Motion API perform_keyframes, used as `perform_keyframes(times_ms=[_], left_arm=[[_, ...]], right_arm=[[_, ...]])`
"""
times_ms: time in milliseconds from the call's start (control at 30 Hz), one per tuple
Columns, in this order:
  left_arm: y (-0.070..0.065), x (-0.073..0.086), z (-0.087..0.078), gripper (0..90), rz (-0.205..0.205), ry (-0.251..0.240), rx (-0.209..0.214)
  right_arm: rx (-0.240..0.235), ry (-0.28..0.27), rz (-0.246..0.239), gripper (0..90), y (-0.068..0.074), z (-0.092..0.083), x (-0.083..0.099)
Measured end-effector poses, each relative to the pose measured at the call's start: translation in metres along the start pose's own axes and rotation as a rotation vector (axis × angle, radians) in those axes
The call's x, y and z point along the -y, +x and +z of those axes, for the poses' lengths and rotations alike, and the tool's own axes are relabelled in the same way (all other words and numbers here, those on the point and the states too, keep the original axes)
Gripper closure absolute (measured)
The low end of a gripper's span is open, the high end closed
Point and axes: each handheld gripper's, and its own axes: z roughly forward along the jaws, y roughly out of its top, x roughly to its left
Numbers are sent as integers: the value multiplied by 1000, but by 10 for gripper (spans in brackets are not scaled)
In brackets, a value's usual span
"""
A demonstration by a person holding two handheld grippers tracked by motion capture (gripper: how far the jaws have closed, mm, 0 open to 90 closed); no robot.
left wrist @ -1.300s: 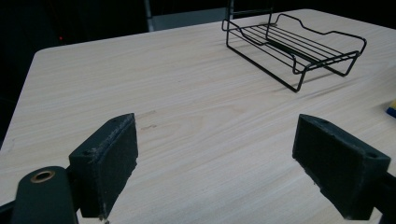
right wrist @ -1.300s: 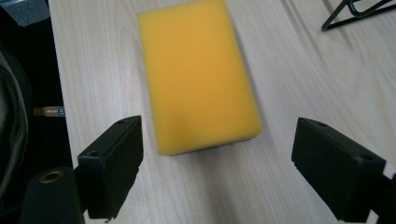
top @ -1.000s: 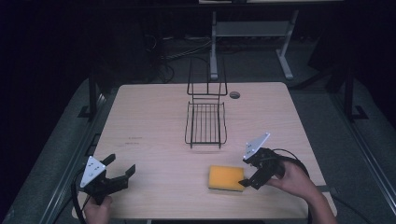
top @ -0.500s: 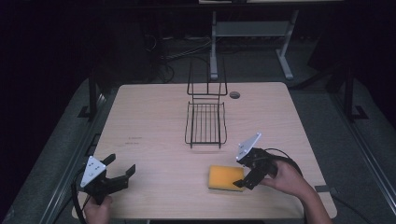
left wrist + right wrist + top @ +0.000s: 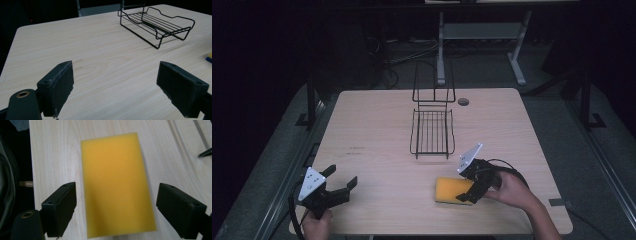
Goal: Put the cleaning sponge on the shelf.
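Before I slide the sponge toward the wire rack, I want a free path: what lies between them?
Nothing: in the high view only bare table lies between the yellow sponge and the wire rack.

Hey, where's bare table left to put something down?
Left half, between the wire rack and left gripper, is bare. So is the far right, beyond the right gripper. Crowded: near right, around the yellow sponge.
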Motion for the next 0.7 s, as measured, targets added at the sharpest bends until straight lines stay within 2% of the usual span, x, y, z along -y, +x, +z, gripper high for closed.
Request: perform_keyframes(times_ms=[333, 500, 700], left_arm=[[-1, 0, 0, 134, 0, 1, -1], [0, 0, 0, 134, 1, -1, 1], [-1, 0, 0, 134, -1, -1, 2]], right_arm=[[-3, 18, -11, 161, 0, 9, -3], [-4, 27, -1, 161, -1, 13, -4], [-1, 34, -15, 160, -1, 17, -5]])
